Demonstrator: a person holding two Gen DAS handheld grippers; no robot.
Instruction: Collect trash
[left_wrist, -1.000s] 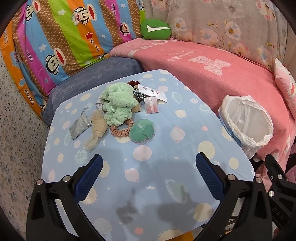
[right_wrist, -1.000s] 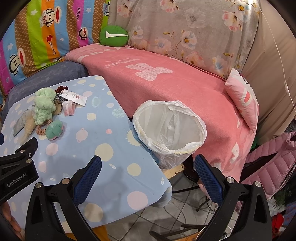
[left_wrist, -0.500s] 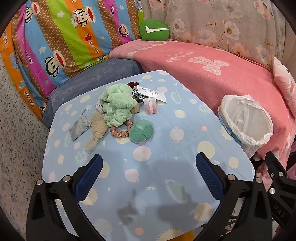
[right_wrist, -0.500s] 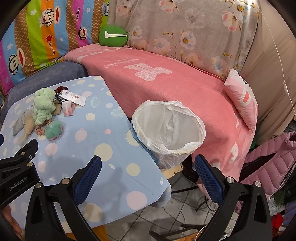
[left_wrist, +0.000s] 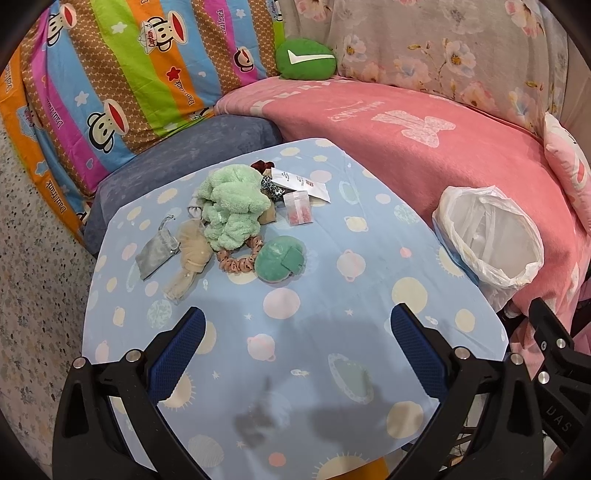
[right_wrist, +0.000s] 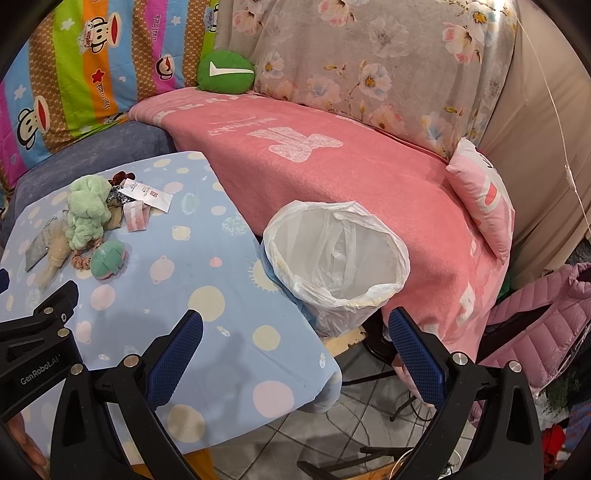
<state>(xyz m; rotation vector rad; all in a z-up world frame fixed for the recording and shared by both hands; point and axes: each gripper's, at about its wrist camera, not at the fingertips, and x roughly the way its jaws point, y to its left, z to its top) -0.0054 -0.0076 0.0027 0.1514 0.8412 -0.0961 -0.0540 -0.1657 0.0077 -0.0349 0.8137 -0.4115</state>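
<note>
Both grippers spread wide and empty over the table.

We hold the left gripper (left_wrist: 297, 332) and right gripper (right_wrist: 295, 334) above the near edge; the trash pile (left_wrist: 236, 218) sits toward the table's (left_wrist: 295, 369) far-left corner, the lined bin (right_wrist: 334, 254) just beside its right edge.

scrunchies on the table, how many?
3 that show: a pink scrunchie at the near edge of the green fluffy cloth, a dark red scrunchie at the pile's far end, a leopard-print scrunchie beside the white packet. The cloth may hide more.

place: home living room | evidence: blanket-draped sofa (right_wrist: 332, 166); cartoon bedsheet (left_wrist: 110, 74); cloth-covered table (left_wrist: 295, 332)
</note>
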